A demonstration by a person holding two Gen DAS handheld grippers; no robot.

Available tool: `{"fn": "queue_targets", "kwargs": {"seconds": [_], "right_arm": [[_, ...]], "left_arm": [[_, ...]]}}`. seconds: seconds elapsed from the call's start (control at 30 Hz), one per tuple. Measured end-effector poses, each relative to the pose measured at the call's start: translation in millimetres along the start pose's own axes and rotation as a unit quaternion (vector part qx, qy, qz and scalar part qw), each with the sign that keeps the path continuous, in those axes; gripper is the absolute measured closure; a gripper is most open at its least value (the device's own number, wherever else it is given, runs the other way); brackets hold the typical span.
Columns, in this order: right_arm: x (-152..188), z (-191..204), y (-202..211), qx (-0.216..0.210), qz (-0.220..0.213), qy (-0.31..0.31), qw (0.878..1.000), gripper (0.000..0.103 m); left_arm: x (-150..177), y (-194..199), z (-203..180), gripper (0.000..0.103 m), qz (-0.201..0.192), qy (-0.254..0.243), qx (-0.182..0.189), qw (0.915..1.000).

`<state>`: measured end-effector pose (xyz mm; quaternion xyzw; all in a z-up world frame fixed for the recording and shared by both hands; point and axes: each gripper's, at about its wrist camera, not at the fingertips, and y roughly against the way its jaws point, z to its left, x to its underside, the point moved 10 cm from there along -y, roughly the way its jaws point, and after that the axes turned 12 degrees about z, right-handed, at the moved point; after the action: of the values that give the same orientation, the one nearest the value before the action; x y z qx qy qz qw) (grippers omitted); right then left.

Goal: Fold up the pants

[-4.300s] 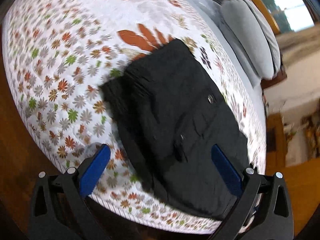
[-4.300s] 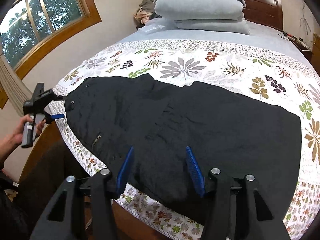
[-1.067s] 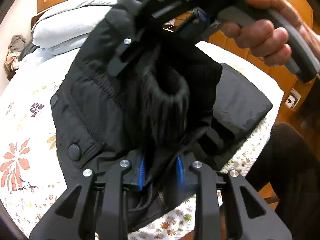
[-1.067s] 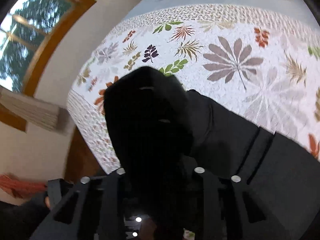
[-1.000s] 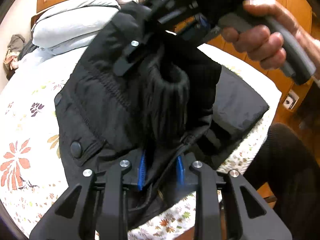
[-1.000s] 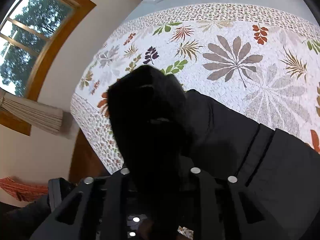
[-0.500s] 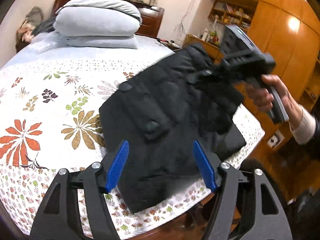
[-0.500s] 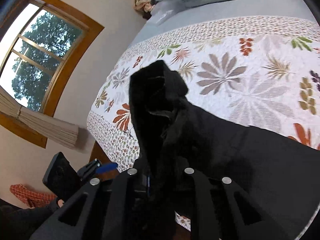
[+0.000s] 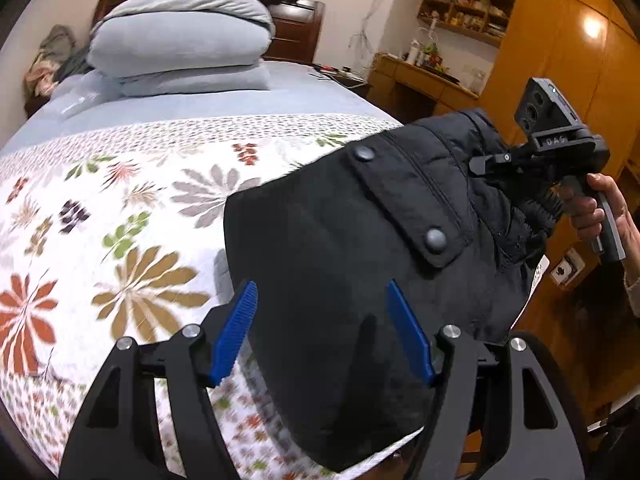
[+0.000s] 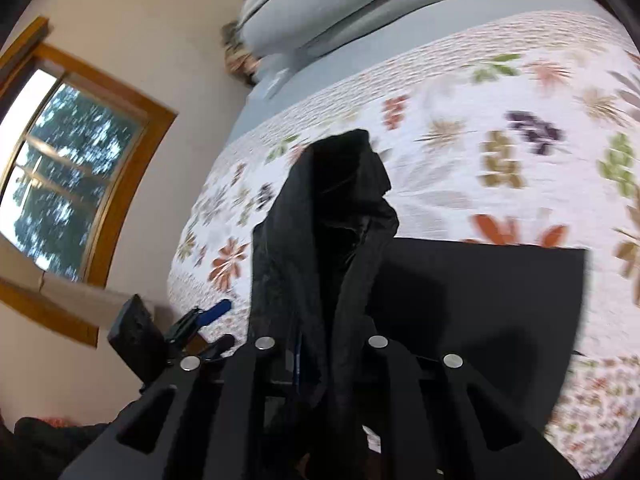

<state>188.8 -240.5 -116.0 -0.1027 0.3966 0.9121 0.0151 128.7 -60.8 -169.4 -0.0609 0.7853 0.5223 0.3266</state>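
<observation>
Pinching bunched black padded pants (image 10: pixel 320 248), the right tool (image 10: pixel 320 360) is clamped shut; the left tool (image 9: pixel 322 332) gapes wide, empty, above the floral quilted bed (image 9: pixel 120 200).

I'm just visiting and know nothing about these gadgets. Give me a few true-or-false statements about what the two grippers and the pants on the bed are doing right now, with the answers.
1. The left gripper is open. True.
2. The right gripper is open and holds nothing. False: it is shut on a bunch of the black pants.
3. The pants lie on a floral quilt. True.
4. The pants are spread out flat at full length. False: they are folded over, one end lifted by the right gripper.
5. Grey pillows are stacked at the head of the bed. True.
</observation>
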Motion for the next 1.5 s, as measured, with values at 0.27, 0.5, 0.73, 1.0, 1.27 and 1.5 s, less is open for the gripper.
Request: {"fn": "queue_targets", "kwargs": {"seconds": [0.27,0.5,0.73,1.0,1.27,1.5], "right_arm": [[26,-81,-10,-0.006,0.008,-0.083,0.996,0.089],[33,-110,-23,-0.03,0.009,-0.102,0.994,0.087],[43,-130,-28,-0.05,0.008,-0.119,0.992,0.078],[51,-135,9,0.013,-0.032,-0.108,0.994,0.069],[35,-69,23,0.054,-0.053,0.006,0.997,0.067],[40,-90,-27,0.1,-0.006,-0.005,0.995,0.07]], "left_arm": [[-25,-36,-50,0.035,0.011,-0.052,0.014,0.9985],[-28,-63,-60,0.03,0.041,-0.063,-0.03,0.9967],[-25,-73,-52,0.017,0.06,-0.051,-0.068,0.9946],[-23,-79,-44,0.016,0.068,-0.044,-0.075,0.9939],[-15,-86,-31,0.015,0.08,-0.028,-0.081,0.993],[2,-90,-6,0.011,0.102,-0.004,-0.091,0.9905]]}}
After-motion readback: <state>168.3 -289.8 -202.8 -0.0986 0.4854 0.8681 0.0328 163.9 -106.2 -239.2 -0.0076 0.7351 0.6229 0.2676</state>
